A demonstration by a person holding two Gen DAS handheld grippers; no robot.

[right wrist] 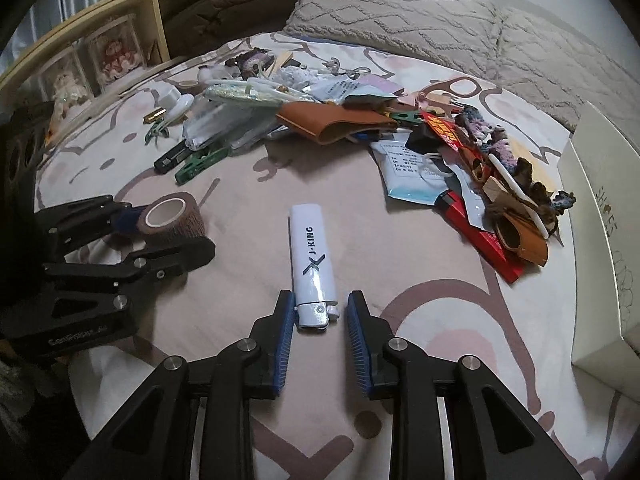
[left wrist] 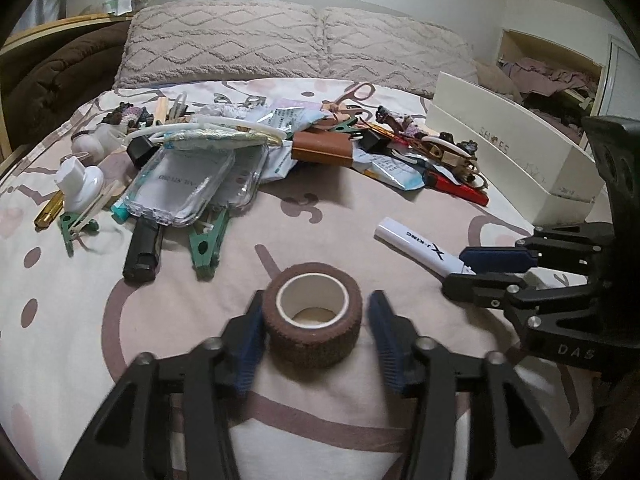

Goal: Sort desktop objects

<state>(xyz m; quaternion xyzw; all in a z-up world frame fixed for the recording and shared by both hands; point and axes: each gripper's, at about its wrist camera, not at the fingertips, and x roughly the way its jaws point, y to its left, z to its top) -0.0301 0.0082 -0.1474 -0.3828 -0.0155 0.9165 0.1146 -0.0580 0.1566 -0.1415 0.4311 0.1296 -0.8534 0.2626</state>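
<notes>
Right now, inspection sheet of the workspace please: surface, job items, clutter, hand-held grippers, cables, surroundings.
Surface: patterned bedsheet, no desk in view.
Job's things: brown tape roll standing on end; white lighter lying flat.
Clutter: pile across the bed with clear trays, green clips, brown leather case, red packet.
Grippers: left hand-held gripper open, straddling the tape roll; right hand-held gripper open, its pads flanking the lighter's end.
Cables: nothing seen.
Surroundings: pillows, white shoe box, wooden shelf.
</notes>
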